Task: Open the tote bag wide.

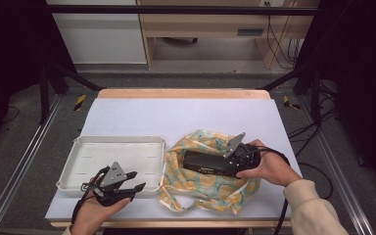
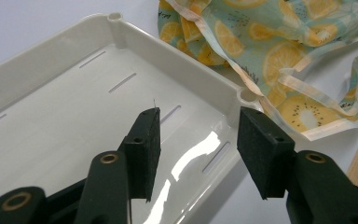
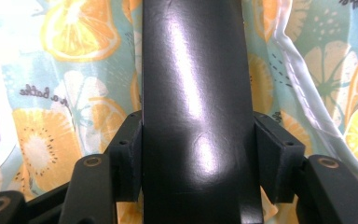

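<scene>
Black and glossy, the box (image 3: pixel 200 112) sits between my right gripper (image 3: pixel 200 158) pads, which press its two sides; it lies on the lemon-print cloth (image 1: pixel 200 188) just beside the white tray (image 1: pixel 85 159). I judge this the grasp step. My left gripper (image 2: pixel 198 154) hangs unclenched, holding nothing, over the tray's near corner. Next, I'd lift the box cleanly without dragging the cloth along.

Black two-jawed tongs (image 1: pixel 133 180) with brass-ringed screws, grey three-cornered plates, trailing cables; cream sleeve (image 1: pixel 313 208).
</scene>
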A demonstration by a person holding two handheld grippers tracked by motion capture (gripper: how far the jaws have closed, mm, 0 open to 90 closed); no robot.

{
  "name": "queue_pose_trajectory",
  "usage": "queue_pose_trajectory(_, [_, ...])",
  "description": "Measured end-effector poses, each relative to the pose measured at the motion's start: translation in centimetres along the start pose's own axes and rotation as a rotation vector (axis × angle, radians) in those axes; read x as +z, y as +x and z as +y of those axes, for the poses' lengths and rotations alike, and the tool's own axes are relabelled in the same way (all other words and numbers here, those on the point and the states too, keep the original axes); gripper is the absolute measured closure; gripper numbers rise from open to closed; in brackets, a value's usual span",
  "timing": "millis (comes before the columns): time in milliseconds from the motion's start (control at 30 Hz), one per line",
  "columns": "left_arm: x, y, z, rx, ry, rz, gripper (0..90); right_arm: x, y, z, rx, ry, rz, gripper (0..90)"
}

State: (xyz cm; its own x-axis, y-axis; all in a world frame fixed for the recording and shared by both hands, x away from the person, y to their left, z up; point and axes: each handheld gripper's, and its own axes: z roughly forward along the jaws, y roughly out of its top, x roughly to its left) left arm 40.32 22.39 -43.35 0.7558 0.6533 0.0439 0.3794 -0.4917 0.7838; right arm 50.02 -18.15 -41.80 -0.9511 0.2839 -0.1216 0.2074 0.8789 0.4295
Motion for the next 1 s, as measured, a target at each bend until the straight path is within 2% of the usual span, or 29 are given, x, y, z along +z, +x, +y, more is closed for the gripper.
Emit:
queue_pose_trajectory(467, [0.2,0.3,-0.2,-0.009,0.015,0.019,46.5,-2.0,0.5,-0.2,-0.008,-0.071,-0.006,43.2])
queue_pose_trajectory(700, [0.2,0.8,-0.3,-0.044,0.017,0.038,38.0,-3.2,0.8,0.0,-0.017,-0.122,-0.009,43.1])
queue_pose_trajectory(1000, [0.3,0.8,-0.3,-0.042,0.022,0.035,36.6,-4.1,0.6,0.3,0.004,-0.170,-0.014,43.1])
